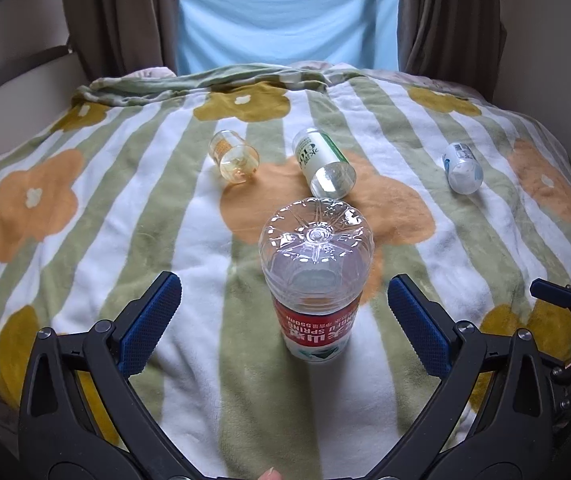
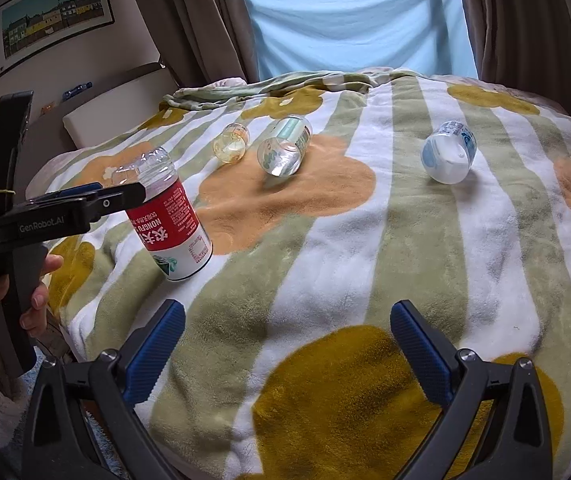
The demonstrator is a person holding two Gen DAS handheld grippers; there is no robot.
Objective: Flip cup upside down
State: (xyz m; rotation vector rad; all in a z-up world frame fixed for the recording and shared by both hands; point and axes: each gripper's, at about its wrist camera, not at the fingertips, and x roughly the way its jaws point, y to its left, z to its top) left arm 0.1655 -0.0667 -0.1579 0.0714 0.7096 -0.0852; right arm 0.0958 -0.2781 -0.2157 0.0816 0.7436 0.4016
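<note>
Four cut-bottle cups lie or stand on the flower-print blanket (image 1: 85, 264) that covers the bed. Left to right in the left wrist view: a small yellowish clear cup (image 1: 234, 157) lies on its side, open mouth toward the camera. Just right of it, apart from it, the green-label cup (image 1: 323, 164) also lies on its side, mouth toward the camera. Nearer the camera, the red-label cup (image 1: 316, 280) stands inverted, ribbed base up and open end down on the blanket, print upside down. It sits between the spread blue pads of the left gripper (image 1: 283, 322); neither pad touches it in this view. Far right, well apart from the others, a blue-and-white cup (image 1: 462, 167) lies on its side.

Right wrist view: the left gripper (image 2: 125, 196) reaches in from the left, held by a hand (image 2: 29, 284). Its tip overlaps the upper part of the red-label cup (image 2: 173, 224), which leans slightly; contact cannot be told here. The right gripper (image 2: 287, 340) hovers over bare blanket (image 2: 325, 280), jaws wide apart, holding nothing. Brown curtains (image 2: 201, 20) and a light blue sheet (image 2: 357, 20) hang behind the bed.
</note>
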